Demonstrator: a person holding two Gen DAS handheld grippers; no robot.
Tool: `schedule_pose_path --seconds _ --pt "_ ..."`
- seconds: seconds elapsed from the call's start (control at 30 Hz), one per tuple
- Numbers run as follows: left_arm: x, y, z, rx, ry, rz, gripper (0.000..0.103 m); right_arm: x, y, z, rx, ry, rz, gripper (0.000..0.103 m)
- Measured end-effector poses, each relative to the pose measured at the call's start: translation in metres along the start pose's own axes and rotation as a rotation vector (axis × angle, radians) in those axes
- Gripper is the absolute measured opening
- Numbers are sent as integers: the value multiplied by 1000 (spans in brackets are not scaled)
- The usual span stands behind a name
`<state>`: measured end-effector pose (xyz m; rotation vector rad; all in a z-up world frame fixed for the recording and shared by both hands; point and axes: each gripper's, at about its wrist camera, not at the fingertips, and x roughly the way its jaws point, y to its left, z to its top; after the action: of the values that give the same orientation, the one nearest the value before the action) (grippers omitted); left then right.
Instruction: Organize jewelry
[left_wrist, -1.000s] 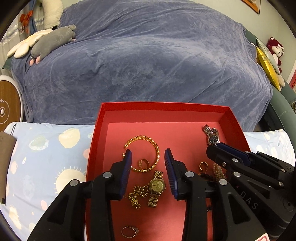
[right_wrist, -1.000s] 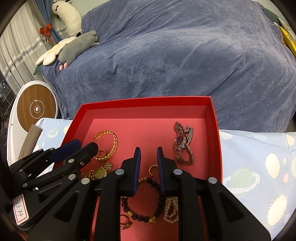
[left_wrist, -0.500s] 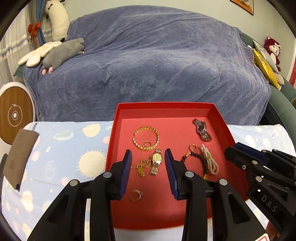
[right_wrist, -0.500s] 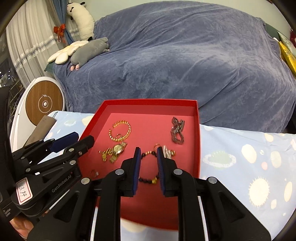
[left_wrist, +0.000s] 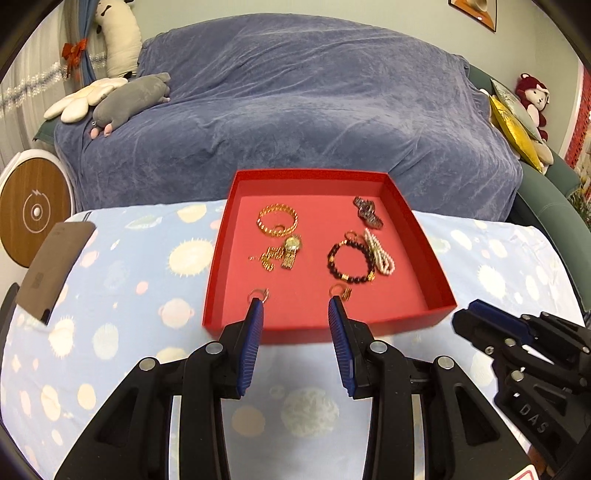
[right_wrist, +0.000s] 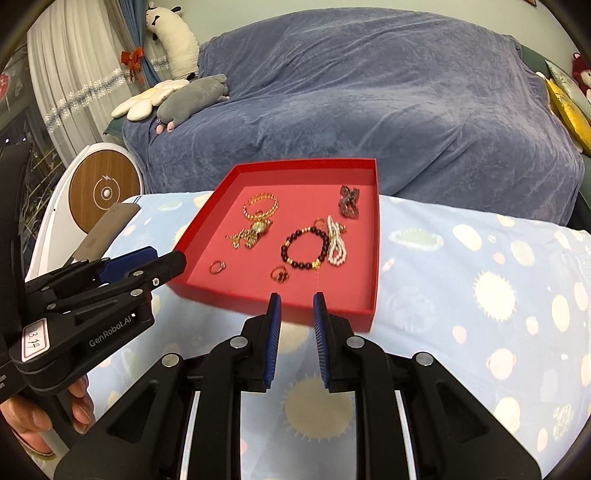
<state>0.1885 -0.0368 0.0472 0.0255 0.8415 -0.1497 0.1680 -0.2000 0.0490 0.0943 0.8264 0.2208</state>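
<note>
Item: red tray (left_wrist: 413, 229), shallow, open-topped, on a planet-print cloth (left_wrist: 122, 280); a blue-covered sofa (left_wrist: 295, 110) lies beyond its far edge.

Contents, far to near:
- gold bangle (left_wrist: 277, 220), far left, with a small ring inside its loop.
- dark watch (left_wrist: 367, 211), far right, lying on a diagonal.
- gold watch (left_wrist: 291, 251) and gold chain (left_wrist: 267, 256), mid left, touching.
- dark bead bracelet (left_wrist: 351, 260), mid right; pearl strand (left_wrist: 378, 251) just beside it on the right, long axis running near to far.
- silver ring (left_wrist: 258, 294), near left.
- gold ring (left_wrist: 341, 291), near right; blurred, so it may be more than one piece.

Tongs:
- left gripper (left_wrist: 295, 317): jaws wide apart, empty, tips at the tray's near wall.
- right gripper (right_wrist: 297, 306): jaws narrowly parted, empty, tips at the near wall.

Bearing: every piece lies ahead of both tongs, towards the far side. The silver ring sits just past the left gripper's left fingertip, the gold ring just past its right fingertip. The left gripper looks nearer to the silver ring; the right gripper lines up with the gold ring and the bead bracelet beyond it.
</note>
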Motion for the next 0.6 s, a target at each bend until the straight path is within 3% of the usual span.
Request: schedule_pose_path --seconds 0.43,0.6 --pt "-2 32 -52 -104 46 33 35 -15 -2 -47 40 7 14 18" --pt "-1 29 -61 -88 51 24 35 -3 6 -59 6 41 -4 20"
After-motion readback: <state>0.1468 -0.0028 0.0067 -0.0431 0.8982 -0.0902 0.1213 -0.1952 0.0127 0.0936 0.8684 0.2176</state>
